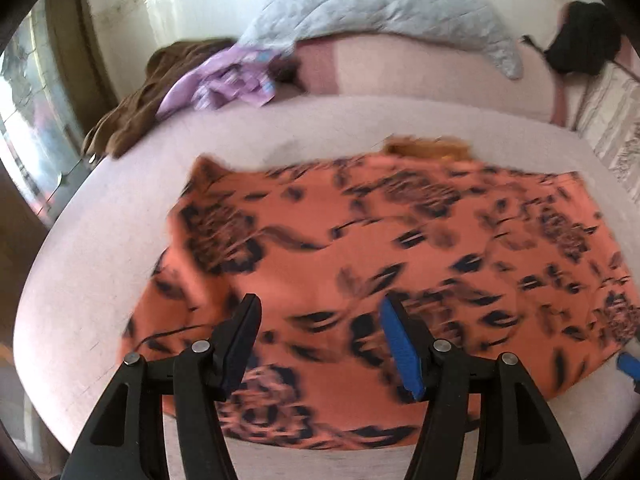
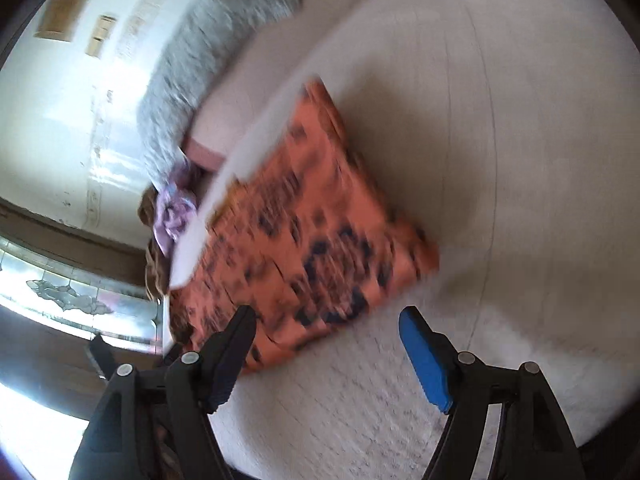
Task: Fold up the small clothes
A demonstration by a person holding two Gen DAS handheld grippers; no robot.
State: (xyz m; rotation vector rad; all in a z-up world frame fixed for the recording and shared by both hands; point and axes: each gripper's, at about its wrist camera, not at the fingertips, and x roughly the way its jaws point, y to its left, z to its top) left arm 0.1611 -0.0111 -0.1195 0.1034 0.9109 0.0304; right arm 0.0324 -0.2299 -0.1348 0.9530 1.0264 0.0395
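An orange garment with a dark floral print (image 1: 380, 264) lies spread flat on the white bed cover (image 1: 100, 264). My left gripper (image 1: 320, 312) is open and empty, held just above the garment's near part. In the right wrist view the same garment (image 2: 312, 240) lies folded over on the white cover (image 2: 500, 140). My right gripper (image 2: 328, 320) is open and empty, over the garment's near corner. A blue pad of the right gripper (image 1: 628, 364) shows at the right edge of the left wrist view. Both views are motion-blurred.
A grey quilted blanket (image 1: 380, 4), a lilac garment (image 1: 224, 84) and a brown garment (image 1: 132, 112) lie at the back of the bed. A black object (image 1: 584, 36) sits at the far right. A window (image 2: 72, 300) is at the left.
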